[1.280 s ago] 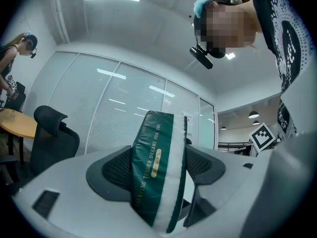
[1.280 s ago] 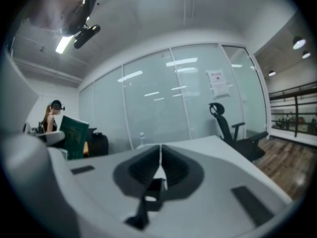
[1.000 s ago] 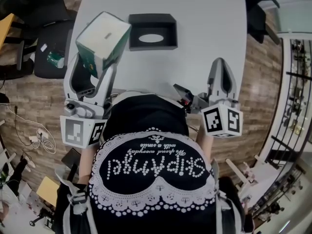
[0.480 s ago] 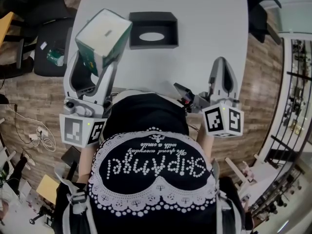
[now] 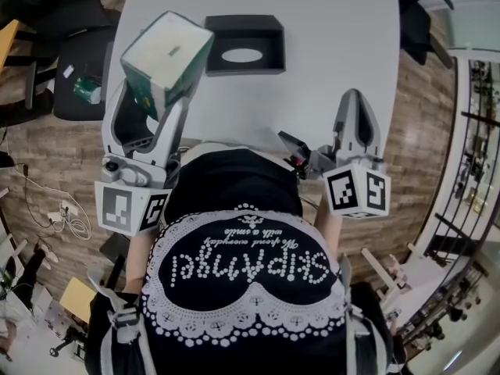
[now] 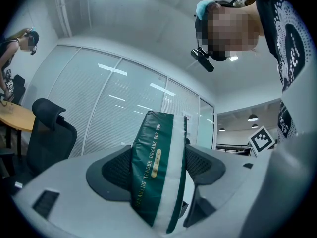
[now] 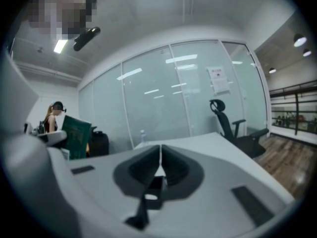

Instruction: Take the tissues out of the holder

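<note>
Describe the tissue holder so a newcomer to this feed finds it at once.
Look at the white table at the head view's top. On it lies the tissue holder, just right of the green tissue pack in the left claw. It alone is black and boxy, with an oval slot on top.

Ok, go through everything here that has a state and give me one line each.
Tissue pack: out of the holder, held up off the table.
Left claw: shut on the tissue pack.
Right claw: shut, nothing between its jaws.
Holder: flat on the table, oval opening facing up, touched by neither claw.
</note>
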Tool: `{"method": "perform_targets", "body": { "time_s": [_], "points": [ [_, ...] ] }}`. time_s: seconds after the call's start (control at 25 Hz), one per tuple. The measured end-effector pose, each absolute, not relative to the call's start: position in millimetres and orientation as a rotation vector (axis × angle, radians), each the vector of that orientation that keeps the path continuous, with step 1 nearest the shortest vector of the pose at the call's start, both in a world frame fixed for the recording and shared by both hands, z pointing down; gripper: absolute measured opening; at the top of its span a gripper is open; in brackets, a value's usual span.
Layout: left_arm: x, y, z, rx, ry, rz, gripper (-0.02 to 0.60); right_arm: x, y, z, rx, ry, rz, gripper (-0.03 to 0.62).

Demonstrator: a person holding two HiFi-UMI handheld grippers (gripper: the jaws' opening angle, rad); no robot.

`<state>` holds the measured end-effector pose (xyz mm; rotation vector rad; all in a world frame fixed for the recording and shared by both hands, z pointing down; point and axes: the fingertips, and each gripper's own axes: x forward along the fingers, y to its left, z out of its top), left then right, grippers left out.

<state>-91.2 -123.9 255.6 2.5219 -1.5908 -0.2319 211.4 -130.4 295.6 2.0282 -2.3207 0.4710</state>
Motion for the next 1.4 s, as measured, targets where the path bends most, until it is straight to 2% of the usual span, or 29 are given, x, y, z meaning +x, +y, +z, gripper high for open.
{"method": "perform_targets", "body": {
  "time_s": [1.4],
  "points": [
    [-92.4, -125.7, 252.9, 2.506, -1.568, -0.261, 0.351, 202.5, -132.5, 290.1, 1.951, -2.328, 0.393, 0.032]
  ]
}}
